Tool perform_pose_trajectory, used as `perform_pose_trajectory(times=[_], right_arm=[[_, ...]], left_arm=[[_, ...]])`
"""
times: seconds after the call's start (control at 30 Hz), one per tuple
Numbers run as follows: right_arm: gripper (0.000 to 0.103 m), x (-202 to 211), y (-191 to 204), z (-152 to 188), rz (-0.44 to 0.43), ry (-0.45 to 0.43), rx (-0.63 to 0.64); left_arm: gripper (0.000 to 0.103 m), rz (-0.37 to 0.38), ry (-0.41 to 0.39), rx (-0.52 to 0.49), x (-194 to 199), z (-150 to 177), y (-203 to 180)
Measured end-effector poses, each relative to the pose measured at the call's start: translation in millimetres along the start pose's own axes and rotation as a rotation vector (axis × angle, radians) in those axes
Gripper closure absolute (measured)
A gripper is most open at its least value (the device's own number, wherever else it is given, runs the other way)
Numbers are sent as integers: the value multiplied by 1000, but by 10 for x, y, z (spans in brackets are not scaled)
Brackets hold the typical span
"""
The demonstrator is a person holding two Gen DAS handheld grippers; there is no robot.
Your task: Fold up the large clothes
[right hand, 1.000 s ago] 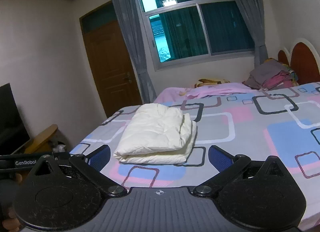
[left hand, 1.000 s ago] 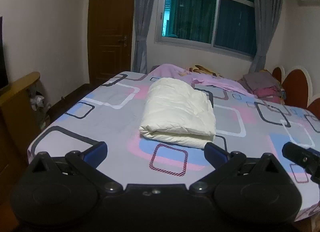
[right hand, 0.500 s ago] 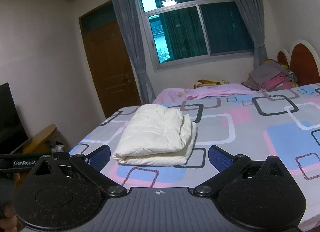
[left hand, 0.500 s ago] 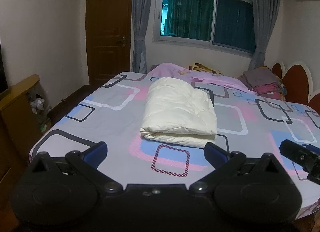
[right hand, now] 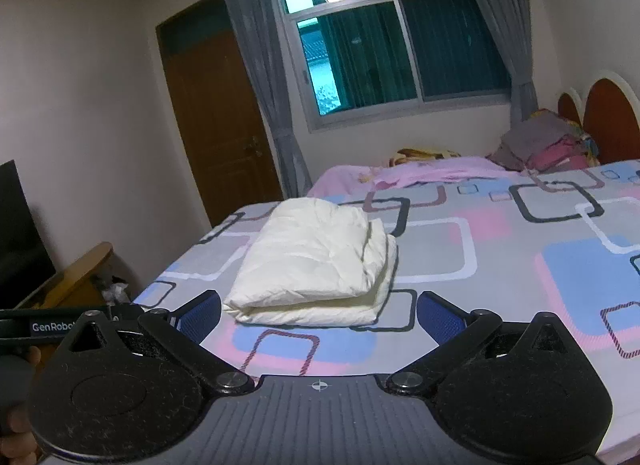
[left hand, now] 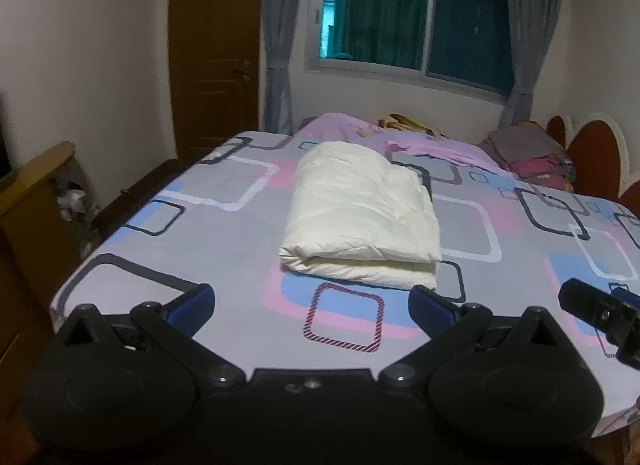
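Grey, pink and blue squares cover the big bed, and it fills most of both views. It looks almost the same as it did a second ago. Only the cameras have drifted a tiny bit, so the bed sits a little lower in the left view now.

On the bed lies the white puffy garment, the large piece of clothing for this job. It is folded into a thick, neat block with its layers stacked. It rests in the middle part of the bed, nearer the foot edge than the headboard, and a bit toward the left edge. It has not moved or changed shape in the last second. Nothing is touching it.

At the far corner by the headboard sits a small pile of clothes, well apart from the white block.

The left gripper hangs above the foot edge of the bed. Its jaws are spread wide and hold nothing. The right gripper does the same, jaws wide apart and empty. It also shows as a dark shape at the right edge of the left view.

So nothing much has changed, and I think that means the folding of this piece is done. The hands seem to be staying back.
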State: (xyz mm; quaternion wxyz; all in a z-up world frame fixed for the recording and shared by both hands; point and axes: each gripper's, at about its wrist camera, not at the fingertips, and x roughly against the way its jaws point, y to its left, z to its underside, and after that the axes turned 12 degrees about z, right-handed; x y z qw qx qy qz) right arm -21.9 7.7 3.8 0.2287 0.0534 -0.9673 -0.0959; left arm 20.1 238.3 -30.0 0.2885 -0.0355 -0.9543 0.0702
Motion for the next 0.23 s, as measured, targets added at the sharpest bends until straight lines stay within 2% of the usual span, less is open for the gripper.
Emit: perform_pose_trajectory(times=[0.1, 0.23], right_arm=[[0, -116, -49, 3, 12, 17, -8], [0, -299, -144, 4, 34, 36, -20]], left_arm=[[4, -8, 4, -17, -117, -11, 1], [0, 1, 38, -3, -320, -97, 62]])
